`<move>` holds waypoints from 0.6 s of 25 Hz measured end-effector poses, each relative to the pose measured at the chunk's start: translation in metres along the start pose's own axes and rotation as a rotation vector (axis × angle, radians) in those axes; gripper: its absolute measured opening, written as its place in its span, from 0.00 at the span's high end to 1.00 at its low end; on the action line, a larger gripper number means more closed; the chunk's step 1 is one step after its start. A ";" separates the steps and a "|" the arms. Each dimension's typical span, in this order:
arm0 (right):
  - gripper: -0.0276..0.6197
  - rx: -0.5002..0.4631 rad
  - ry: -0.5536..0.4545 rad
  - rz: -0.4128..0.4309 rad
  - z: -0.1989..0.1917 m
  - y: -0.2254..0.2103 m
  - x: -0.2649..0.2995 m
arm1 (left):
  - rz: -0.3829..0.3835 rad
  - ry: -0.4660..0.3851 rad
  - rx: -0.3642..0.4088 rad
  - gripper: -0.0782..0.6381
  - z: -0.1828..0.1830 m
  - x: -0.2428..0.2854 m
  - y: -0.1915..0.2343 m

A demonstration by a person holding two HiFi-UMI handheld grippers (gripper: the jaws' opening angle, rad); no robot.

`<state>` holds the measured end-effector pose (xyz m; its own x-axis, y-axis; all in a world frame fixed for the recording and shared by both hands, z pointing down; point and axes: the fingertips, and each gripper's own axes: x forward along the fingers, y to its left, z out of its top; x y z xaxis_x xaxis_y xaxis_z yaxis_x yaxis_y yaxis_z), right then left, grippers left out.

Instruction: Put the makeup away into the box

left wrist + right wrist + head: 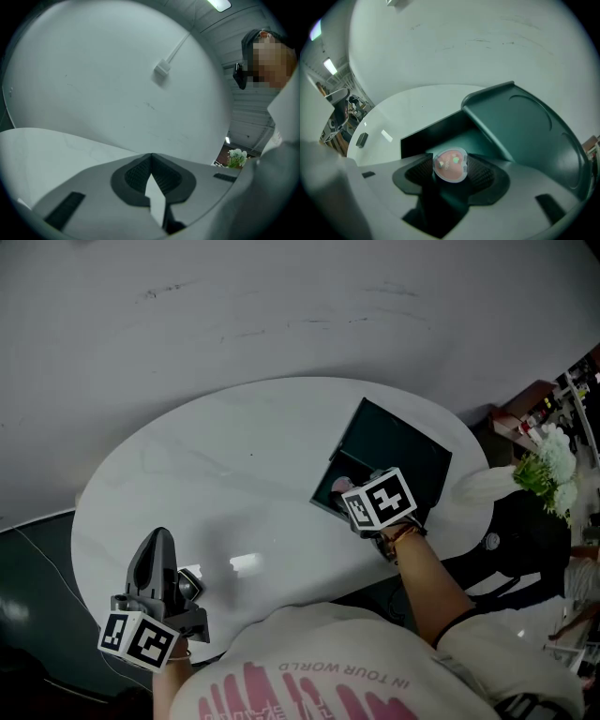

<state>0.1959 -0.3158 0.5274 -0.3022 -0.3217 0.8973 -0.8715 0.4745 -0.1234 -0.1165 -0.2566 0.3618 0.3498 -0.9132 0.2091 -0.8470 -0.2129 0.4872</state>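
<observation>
Right tongs [450, 171]: I read them as part-closed, pads pressing both sides of a round pink compact [450, 165]. They tilt steeply down.
Compact: held at the jaw tips, over the open inside of the box [431, 137]. I cannot tell whether it touches the box floor.
Box: dark green, on the right side of the table [234, 446], close to the near edge. Its lid [525, 126] is swung back and lies open on the far right side.
Left tongs [151, 157]: tips together, nothing between them. In the head view they hang over the table's near left edge, well apart from the box and pointing away from me across the top.
Table: white, oval, glossy, with a bright glare patch between the two tongs.
Other: one small dark thing [361, 139] lies on the table left of the box; too small for me to name. White flowers [548, 465] stand beyond the table's right end.
</observation>
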 end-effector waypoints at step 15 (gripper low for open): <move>0.59 0.049 0.011 0.017 -0.001 0.000 0.003 | 0.028 -0.025 -0.027 0.89 -0.005 -0.009 -0.001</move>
<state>0.1958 -0.3158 0.5304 -0.3130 -0.3045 0.8996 -0.8842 0.4392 -0.1590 -0.1172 -0.2465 0.3639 0.3159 -0.9271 0.2017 -0.8448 -0.1781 0.5045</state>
